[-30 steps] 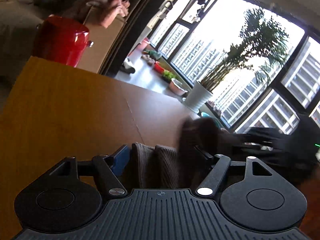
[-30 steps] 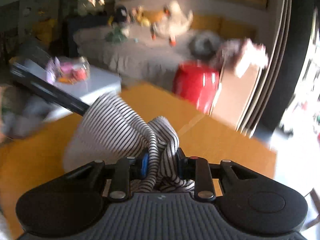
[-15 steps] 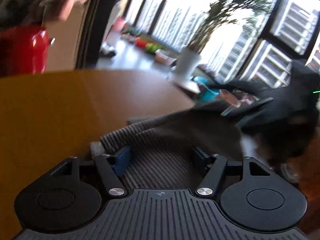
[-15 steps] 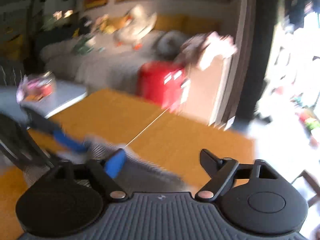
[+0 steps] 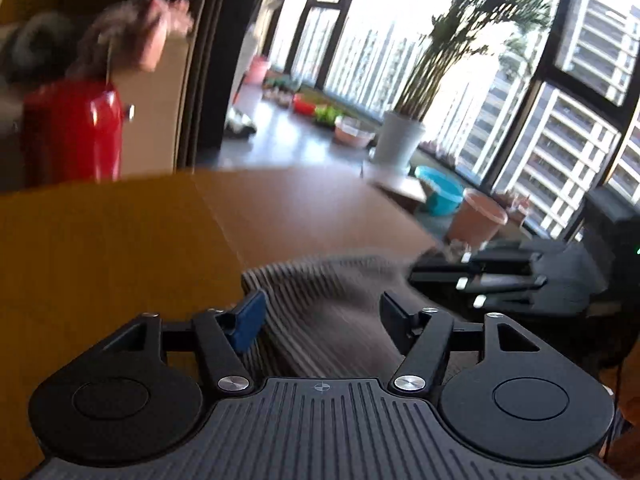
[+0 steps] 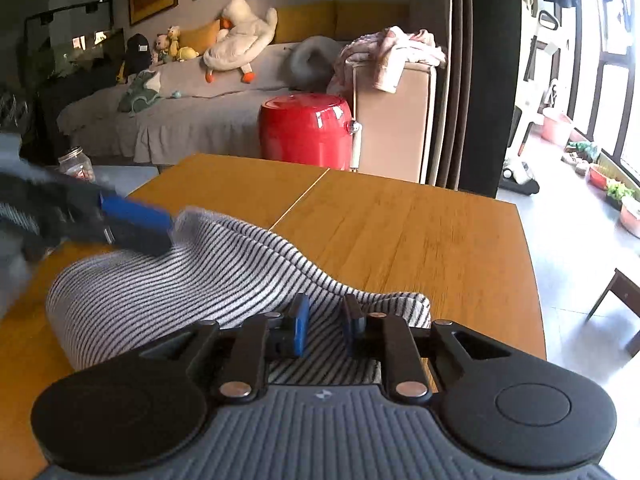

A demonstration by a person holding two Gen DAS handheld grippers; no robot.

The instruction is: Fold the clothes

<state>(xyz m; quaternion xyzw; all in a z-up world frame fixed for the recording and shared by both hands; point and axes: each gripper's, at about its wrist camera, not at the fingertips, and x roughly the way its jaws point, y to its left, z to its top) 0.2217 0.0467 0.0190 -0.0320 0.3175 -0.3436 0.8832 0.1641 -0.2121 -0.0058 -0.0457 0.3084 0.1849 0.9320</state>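
The grey-and-black striped knit garment [image 6: 168,280] lies on the orange wooden worktop [image 6: 400,232], its long axis running from near right to far left across the near part of the surface. Both claws sit at opposite ends of that axis, so the coming fold seems to depend on bringing one end over toward the other.

The right claw [image 6: 326,326] is at the garment's near right end. Its jaws have just been closing and now stand nearly together with a fold of striped cloth between the blue pad and the dark one; it looks pinched, with the hem bunching just to the right of the fingers.

The left claw [image 5: 320,314] is at the far left end. Its jaws have just been opening and stand half spread, with cloth lying between them but neither pad seeming to press on it. In the right wrist view its blue pad rests against the top of a raised hump of fabric.

The garment looks soft and thick. It is humped at the left and dips in the middle toward the right claw. The far half of the worktop is bare wood.
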